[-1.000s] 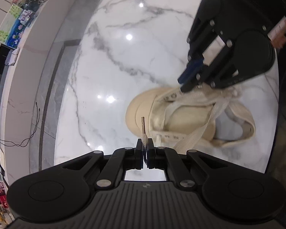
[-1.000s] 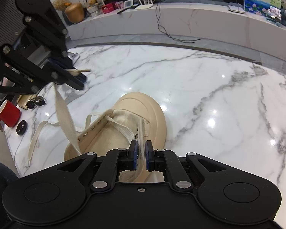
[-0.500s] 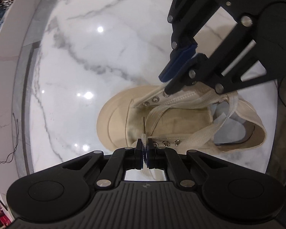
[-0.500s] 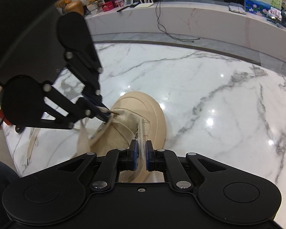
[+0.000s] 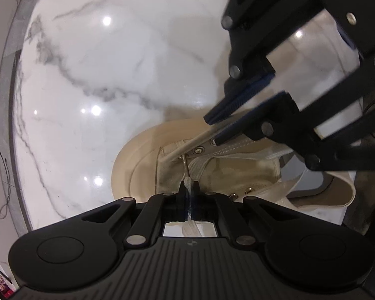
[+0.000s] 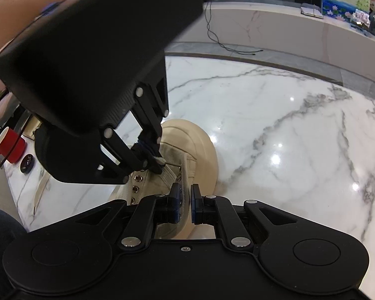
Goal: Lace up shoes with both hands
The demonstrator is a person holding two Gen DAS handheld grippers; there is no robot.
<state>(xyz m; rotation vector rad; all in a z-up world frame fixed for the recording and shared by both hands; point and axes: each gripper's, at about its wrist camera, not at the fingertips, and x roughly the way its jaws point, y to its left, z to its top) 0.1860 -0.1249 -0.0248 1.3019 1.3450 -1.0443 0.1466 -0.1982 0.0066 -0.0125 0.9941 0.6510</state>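
A cream canvas shoe [image 5: 137, 165] stands on the white marble table [image 5: 112, 75], toe to the left. My left gripper [image 5: 188, 187] points down and is shut on the end of the flat cream lace [image 5: 282, 195]. The lace's thin brown tip [image 5: 185, 165] sticks out toward the metal eyelets [image 5: 198, 150] on the far flap. My right gripper [image 6: 185, 195] is shut on the edge of that eyelet flap and appears in the left wrist view as right gripper [image 5: 213, 131]. In the right wrist view the left gripper [image 6: 160, 166] hangs over the shoe [image 6: 202, 145] and hides its left side.
A red cup [image 6: 10, 145] and a small dark object [image 6: 27, 162] sit near the table's left edge. A person's hand [image 6: 12, 12] holds the left tool. Beyond the table [image 6: 287, 125] runs a grey floor strip and a long white counter [image 6: 262, 25] with a cable [image 6: 225, 47].
My left gripper has come down with the lace end, from beside the toe to just over the eyelet row. The right gripper has kept its hold and place.
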